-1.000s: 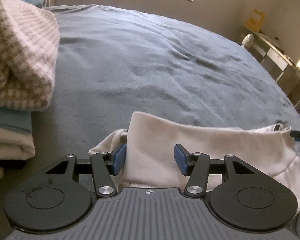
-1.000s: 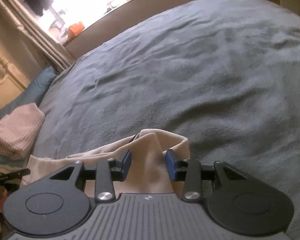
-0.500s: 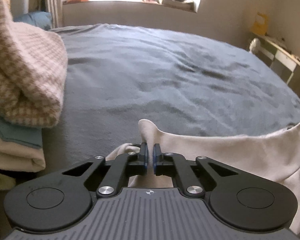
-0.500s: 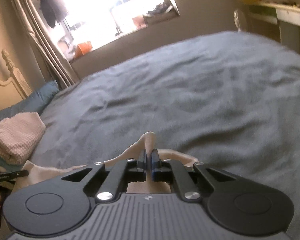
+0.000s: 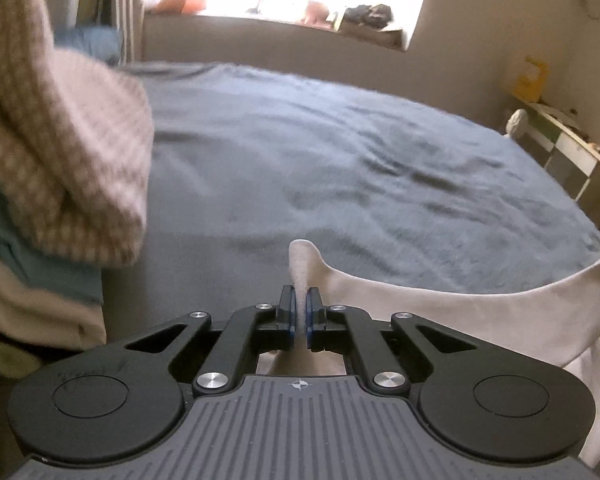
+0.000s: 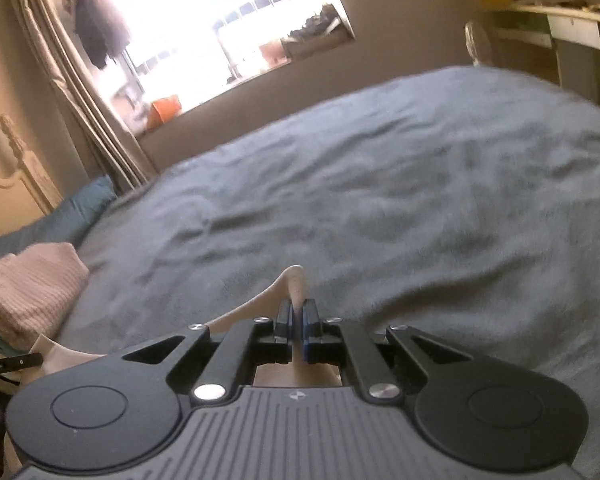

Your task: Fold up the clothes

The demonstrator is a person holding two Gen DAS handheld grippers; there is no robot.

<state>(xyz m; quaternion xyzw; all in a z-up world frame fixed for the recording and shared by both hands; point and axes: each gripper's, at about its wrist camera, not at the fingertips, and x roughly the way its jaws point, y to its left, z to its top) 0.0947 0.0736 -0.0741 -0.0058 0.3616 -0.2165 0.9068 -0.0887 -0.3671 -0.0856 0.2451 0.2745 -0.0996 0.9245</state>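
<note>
Cream garment (image 5: 440, 308), lower centre above the grey bedspread (image 5: 340, 152): you had your left gripper (image 5: 300, 312) and right gripper (image 6: 297, 318) each clamped on an edge, apparently to stretch it for folding.

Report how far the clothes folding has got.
Done: a stack of folded clothes sits at the left edge of the grey bedspread. In hand: the left gripper and right gripper are each shut on an edge of the cream garment, which stretches between them. Left: laying it out and folding it.
</note>
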